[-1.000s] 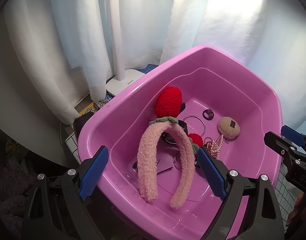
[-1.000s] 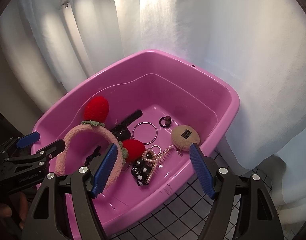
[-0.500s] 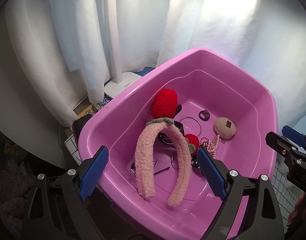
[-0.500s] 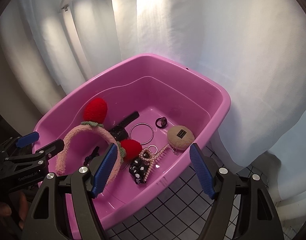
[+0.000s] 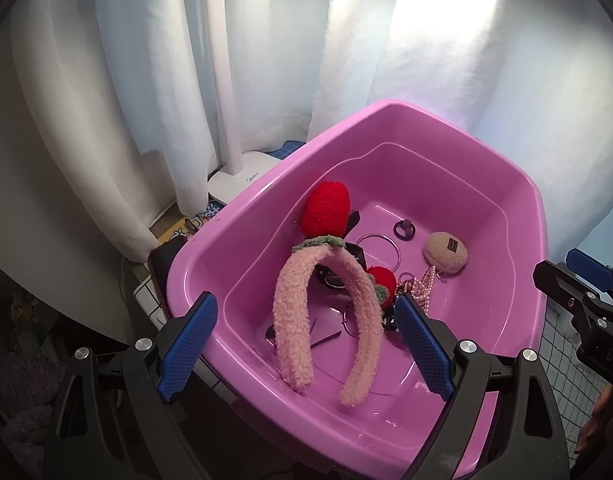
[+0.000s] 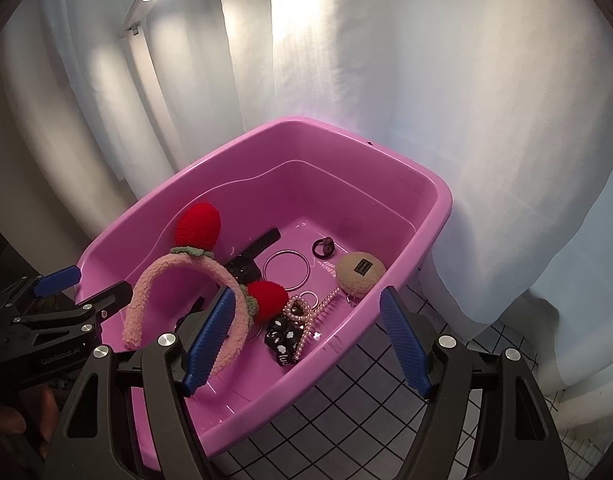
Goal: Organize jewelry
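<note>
While both grippers are held above the near rim of the pink tub [image 5: 210, 248], nothing is gripped. The left gripper [image 5: 306, 344] is seen with its blue fingers [image 5: 190, 346] wide apart, over the tub's near-left corner. The right gripper [image 6: 306, 340] is likewise seen with fingers [image 6: 404, 340] spread wide, empty, over the near-right rim and the tiled floor [image 6: 346, 412].

All jewelry is found inside the tub: a fuzzy pink headband [image 5: 294, 320] with two red strawberries [image 5: 326, 208] is stood on its ends at the near-left; a metal hoop [image 6: 286, 270], a dark ring [image 6: 324, 246], a beige puff clip [image 6: 360, 272], a pearl clip [image 6: 306, 312] and a black spotted piece [image 6: 282, 336] are clustered right of it. White curtains [image 6: 386, 80] are hung behind.
</note>
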Tool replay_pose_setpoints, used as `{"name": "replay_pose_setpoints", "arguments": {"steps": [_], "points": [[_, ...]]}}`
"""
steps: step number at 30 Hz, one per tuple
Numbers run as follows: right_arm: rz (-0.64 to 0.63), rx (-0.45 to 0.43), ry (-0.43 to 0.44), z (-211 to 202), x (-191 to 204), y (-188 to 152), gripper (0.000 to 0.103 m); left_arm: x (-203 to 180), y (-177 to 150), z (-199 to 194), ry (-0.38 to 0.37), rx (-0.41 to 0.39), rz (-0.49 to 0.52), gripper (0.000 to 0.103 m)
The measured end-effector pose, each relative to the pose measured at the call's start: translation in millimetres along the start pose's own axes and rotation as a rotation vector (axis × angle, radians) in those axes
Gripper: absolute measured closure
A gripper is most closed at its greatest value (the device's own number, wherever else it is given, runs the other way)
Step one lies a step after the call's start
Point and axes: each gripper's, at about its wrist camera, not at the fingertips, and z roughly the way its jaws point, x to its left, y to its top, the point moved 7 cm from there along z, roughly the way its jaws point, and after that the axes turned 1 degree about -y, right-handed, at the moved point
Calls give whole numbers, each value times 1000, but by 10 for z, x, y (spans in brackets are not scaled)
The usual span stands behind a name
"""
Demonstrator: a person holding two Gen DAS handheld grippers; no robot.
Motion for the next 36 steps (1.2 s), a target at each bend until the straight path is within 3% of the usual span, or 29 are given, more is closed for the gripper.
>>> {"name": "replay_pose_setpoints", "arguments": {"steps": [31,36], "points": [[-5,6,-7,40,44,-6,31,64,8,66,2,10,-3,14],[-8,9,-6,59,43,-4,31,60,13,42,-7,-20,8,15]]}}
